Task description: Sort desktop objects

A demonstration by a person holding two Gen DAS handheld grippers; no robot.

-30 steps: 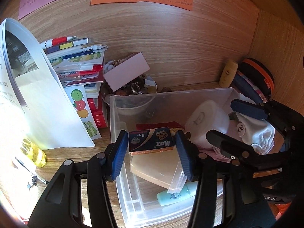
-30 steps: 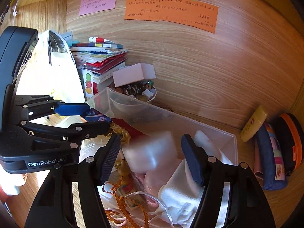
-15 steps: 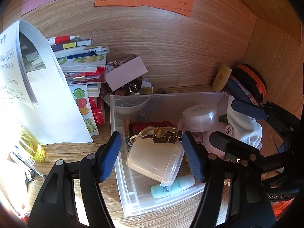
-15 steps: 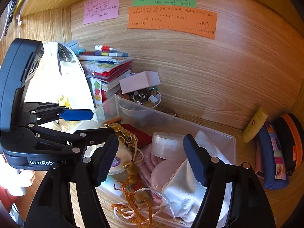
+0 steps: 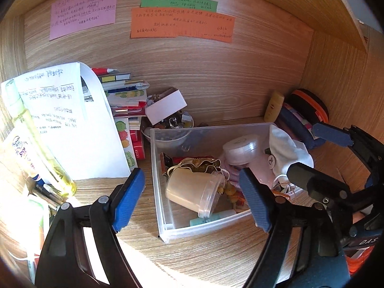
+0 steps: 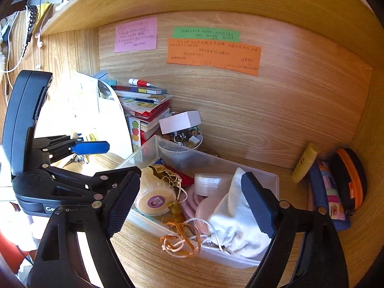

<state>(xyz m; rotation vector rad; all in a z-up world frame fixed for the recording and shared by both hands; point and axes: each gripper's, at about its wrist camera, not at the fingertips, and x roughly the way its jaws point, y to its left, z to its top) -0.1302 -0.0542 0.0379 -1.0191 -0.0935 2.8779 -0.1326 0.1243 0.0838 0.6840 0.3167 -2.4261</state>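
A clear plastic bin (image 5: 160, 206) (image 6: 273, 180) sits on the wooden desk. It holds a cream jar lying on its side (image 5: 192, 190) (image 6: 154, 193), a round clear container (image 5: 241, 147) (image 6: 212, 183), a white cloth (image 5: 288, 151) (image 6: 236, 218), a gold pouch (image 5: 199, 164) and an orange cord (image 6: 181, 236) hanging over the rim. My left gripper (image 5: 192, 200) is open and empty, held back above the bin's near end. My right gripper (image 6: 190, 206) is open and empty, in front of the bin.
A stack of books (image 5: 124, 96) (image 6: 144, 105), a curled white sheet (image 5: 67, 120) and a white box on a bowl of trinkets (image 5: 166, 106) (image 6: 180, 121) stand left of the bin. A yellow tube (image 6: 304, 163) and pouches (image 6: 336, 187) lie right. A yellow bottle (image 5: 36, 144) is far left.
The left gripper let go of the blue Max box into the bin and opened. Both grippers pulled back and up from the bin, so the bin looks smaller and farther.
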